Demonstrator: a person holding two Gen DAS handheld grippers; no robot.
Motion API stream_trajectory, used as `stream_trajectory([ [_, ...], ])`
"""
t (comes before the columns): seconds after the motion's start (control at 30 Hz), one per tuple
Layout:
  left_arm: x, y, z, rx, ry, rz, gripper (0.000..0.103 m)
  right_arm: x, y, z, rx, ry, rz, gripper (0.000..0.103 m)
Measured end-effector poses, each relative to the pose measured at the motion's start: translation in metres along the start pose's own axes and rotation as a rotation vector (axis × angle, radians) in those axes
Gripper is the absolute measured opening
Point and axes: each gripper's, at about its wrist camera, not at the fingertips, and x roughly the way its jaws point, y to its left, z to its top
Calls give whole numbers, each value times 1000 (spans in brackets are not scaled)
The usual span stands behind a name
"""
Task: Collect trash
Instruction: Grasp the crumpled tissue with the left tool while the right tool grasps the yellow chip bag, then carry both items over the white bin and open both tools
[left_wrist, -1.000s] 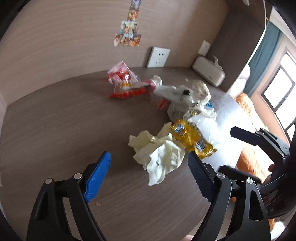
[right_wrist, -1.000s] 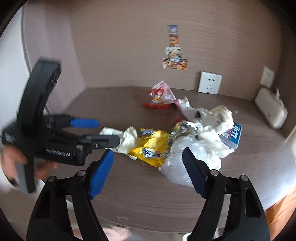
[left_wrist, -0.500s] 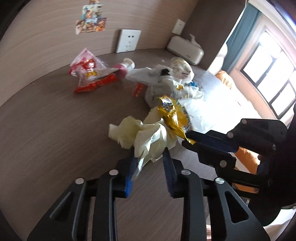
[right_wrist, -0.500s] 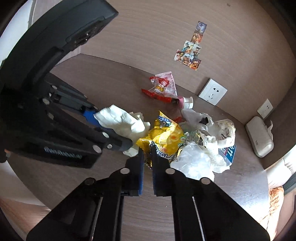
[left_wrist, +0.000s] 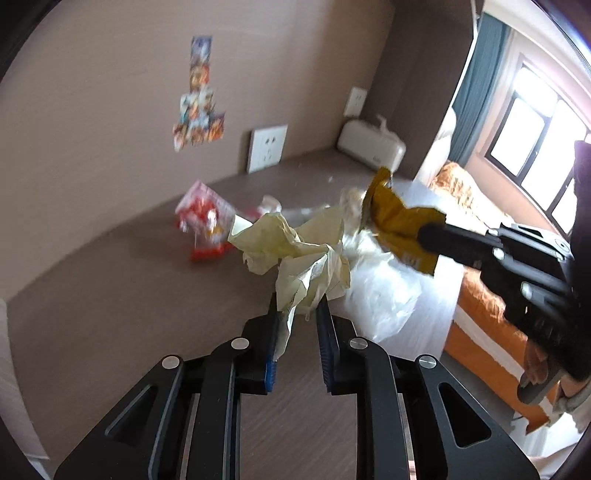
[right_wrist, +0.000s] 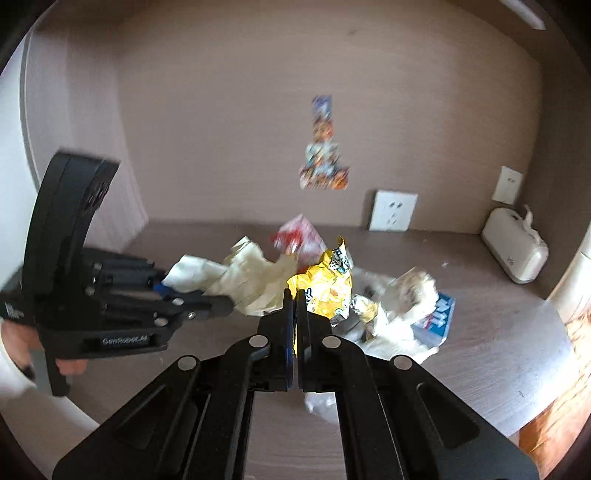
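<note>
My left gripper (left_wrist: 297, 306) is shut on a crumpled pale yellow paper wrapper (left_wrist: 295, 254) and holds it above the brown table (left_wrist: 110, 295). It also shows in the right wrist view (right_wrist: 251, 280), held by the left gripper (right_wrist: 207, 301). My right gripper (right_wrist: 295, 295) is shut on a yellow snack bag (right_wrist: 325, 284), lifted off the table; the bag also shows in the left wrist view (left_wrist: 395, 221) at the right gripper's tip (left_wrist: 432, 236).
A red and white snack packet (left_wrist: 203, 218), a clear plastic bag (left_wrist: 380, 291), white crumpled wrappers (right_wrist: 402, 306) and a blue and white box (right_wrist: 436, 317) lie on the table. A white tissue box (right_wrist: 517, 251) stands at the back right. A bed (left_wrist: 480, 295) lies beyond the table edge.
Both grippers closed on their pieces and lifted them off the table: left with the pale paper wrapper, right with the yellow bag. Both views tilted up.
</note>
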Motion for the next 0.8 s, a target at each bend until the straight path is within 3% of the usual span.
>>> stream_trajectory([
  [0.17,-5,-29,21,84,-32,-20,18,-33,-18,6,12,-55,-75,2],
  [0.33,7,-72,35,159,-30,-108,18,-66,-44,-6,58,-61,-182,2],
  [0.8,80,-234,14,391,144,-386,18,-150,-126,-100,355,14,-419,2],
])
